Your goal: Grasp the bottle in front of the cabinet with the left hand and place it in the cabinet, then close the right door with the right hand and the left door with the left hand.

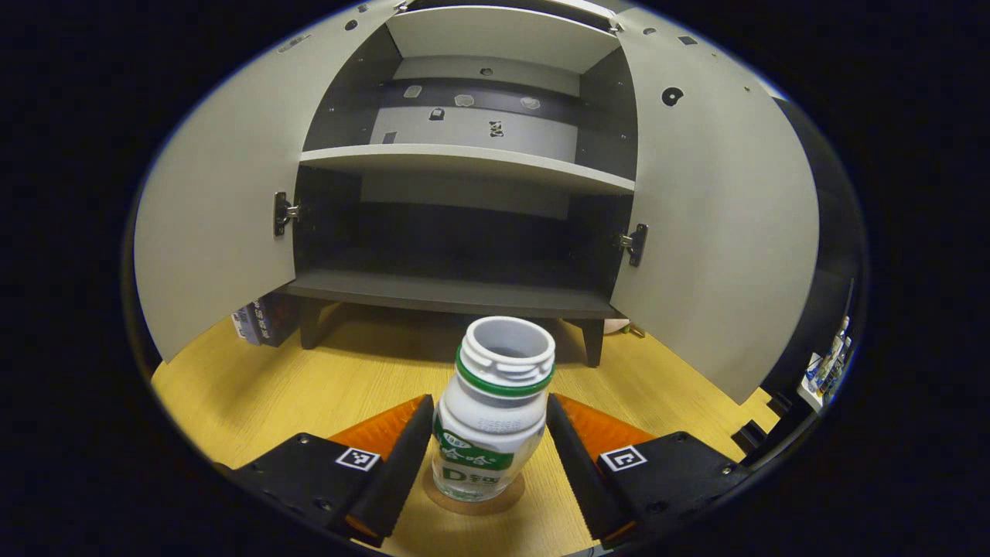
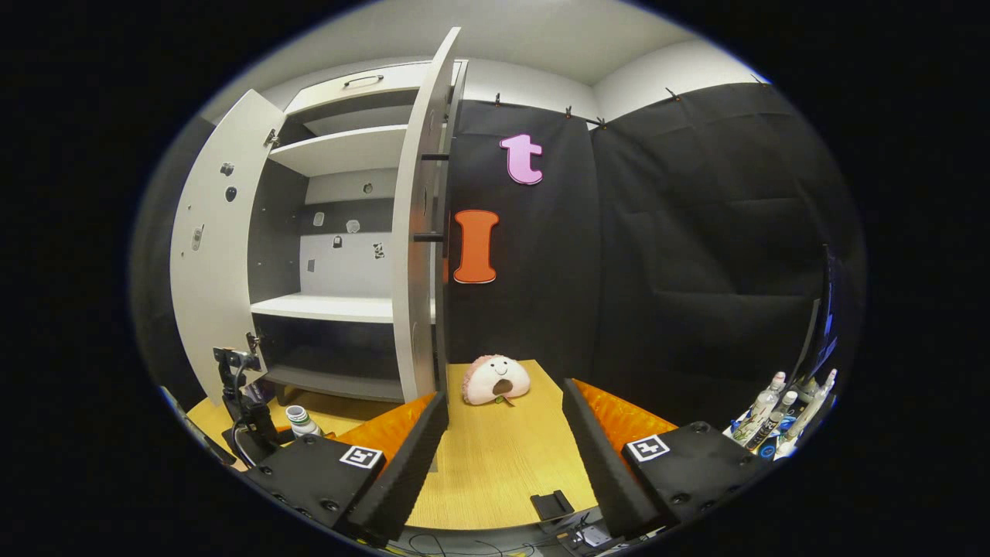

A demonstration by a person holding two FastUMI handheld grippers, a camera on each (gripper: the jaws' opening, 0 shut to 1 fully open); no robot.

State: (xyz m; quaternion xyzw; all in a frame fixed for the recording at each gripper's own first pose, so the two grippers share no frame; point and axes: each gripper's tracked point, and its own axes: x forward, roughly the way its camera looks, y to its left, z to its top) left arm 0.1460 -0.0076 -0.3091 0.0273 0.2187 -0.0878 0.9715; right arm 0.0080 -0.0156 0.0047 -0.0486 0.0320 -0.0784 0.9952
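The left tongs (image 1: 489, 445) stood open around the bottle (image 1: 492, 410), a finger on either side, apparently short of touching it, though the fisheye bend made the gaps hard to judge. The bottle sat upright on the wooden surface (image 1: 309, 387) in front of the cabinet (image 1: 464, 290), both doors swung wide. An uneven closing could tip it or squirt it forward; lifted low, it might catch the bottom shelf's edge. The right tongs (image 2: 504, 441) hung open and empty, near the right door (image 2: 418, 232), with a plush toy (image 2: 496, 380) beyond
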